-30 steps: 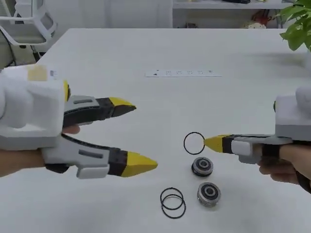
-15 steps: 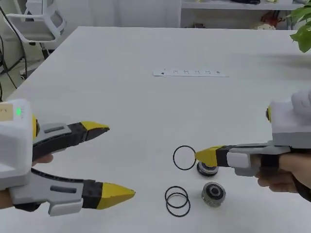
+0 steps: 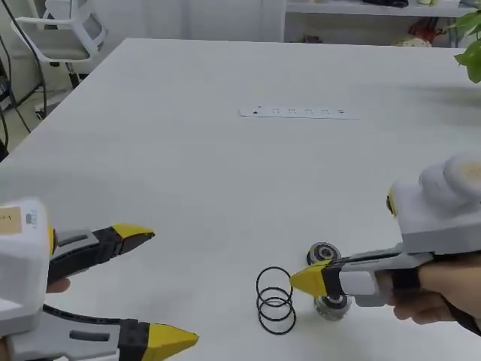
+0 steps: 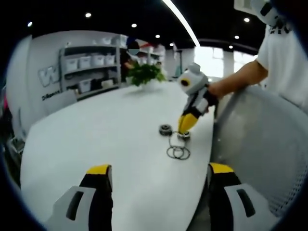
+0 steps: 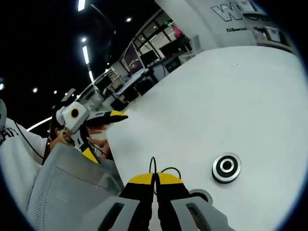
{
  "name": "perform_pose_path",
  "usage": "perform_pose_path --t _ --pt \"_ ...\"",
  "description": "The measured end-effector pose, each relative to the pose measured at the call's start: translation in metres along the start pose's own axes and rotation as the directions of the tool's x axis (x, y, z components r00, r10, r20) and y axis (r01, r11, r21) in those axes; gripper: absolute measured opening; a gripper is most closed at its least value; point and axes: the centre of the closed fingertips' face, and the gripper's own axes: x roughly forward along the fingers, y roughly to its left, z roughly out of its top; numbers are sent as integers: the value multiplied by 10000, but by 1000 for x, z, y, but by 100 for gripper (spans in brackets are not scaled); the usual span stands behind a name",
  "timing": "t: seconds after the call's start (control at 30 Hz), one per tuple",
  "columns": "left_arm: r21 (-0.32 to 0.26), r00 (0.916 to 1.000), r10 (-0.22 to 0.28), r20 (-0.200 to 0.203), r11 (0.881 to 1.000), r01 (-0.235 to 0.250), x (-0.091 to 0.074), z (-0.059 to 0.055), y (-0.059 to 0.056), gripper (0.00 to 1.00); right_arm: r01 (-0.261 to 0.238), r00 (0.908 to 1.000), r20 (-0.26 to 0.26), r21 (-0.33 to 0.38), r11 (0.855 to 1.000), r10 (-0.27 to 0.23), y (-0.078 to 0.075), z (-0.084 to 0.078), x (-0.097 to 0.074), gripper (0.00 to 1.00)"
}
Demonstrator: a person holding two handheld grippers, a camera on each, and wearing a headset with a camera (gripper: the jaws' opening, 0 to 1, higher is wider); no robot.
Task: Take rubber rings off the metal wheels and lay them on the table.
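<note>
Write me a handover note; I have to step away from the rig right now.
Left gripper: open, holding nothing, off to the side.
Right gripper: shut on a ring, low over the table.
Two rings lie on the table next to it; both wheels sit beside them.
Done: two rings laid down.
Left: release the held ring, then check the wheels for more; I cannot tell.
</note>
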Motion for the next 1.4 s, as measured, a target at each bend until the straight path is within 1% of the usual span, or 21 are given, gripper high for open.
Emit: perform_pose_path --t 0.1,0.27,0.33,0.4,0.6,0.8,0.9,0.93,0.97,1.03,1.13,1.27,1.4 --pt "-28 9999 4 -113 10000 -5 0 -5 -3 82 76 9995 -311 -93 9999 -79 -2 -8 3 0" --pt "-120 9995 8 -310 9999 -12 0 -13 -7 82 273 9970 -727 -76 9996 -278 -11 -20 6 0" --pt "-168 9994 27 -346 9999 -33 0 -15 -7 82 402 9955 -849 -142 9991 -412 -15 -23 6 0" --pt "-202 9994 48 -347 9998 -55 -1 -16 -7 82 634 9931 -973 -312 9975 -661 -21 -26 6 0" --pt "-323 9995 53 -307 9995 -63 0 -16 -8 81 775 9923 -928 -460 9959 -815 -24 -24 7 0" --pt "-374 9994 -52 -335 9993 39 3 -17 -11 80 824 9917 -922 -807 9933 -897 -25 -23 9 0" --pt "-359 9993 -93 -351 9993 81 5 -17 -12 80 848 9909 -945 -1104 9903 -954 -25 -23 10 0" --pt "-377 9993 -103 -371 9993 89 5 -17 -12 80 832 9905 -989 -1235 9889 -957 -25 -23 10 0" --pt "-390 9992 -108 -390 9992 93 5 -17 -12 80 800 9896 -1062 -1555 9846 -971 -24 -24 10 0" --pt "-369 9990 -115 -435 9993 99 5 -18 -12 80 871 9889 -1035 -1801 9798 -1069 -25 -23 11 0" --pt "-362 9989 -140 -448 9993 123 6 -18 -13 80 776 9880 -1132 -2234 9716 -1049 -22 -24 11 0" --pt "-323 9988 -151 -462 9994 136 6 -17 -13 80 822 9869 -1127 -2630 9613 -1153 -23 -24 11 3" --pt "-289 9990 -109 -428 9995 96 5 -14 -12 80 846 9857 -1164 -2859 9545 -1223 -24 -23 11 4"
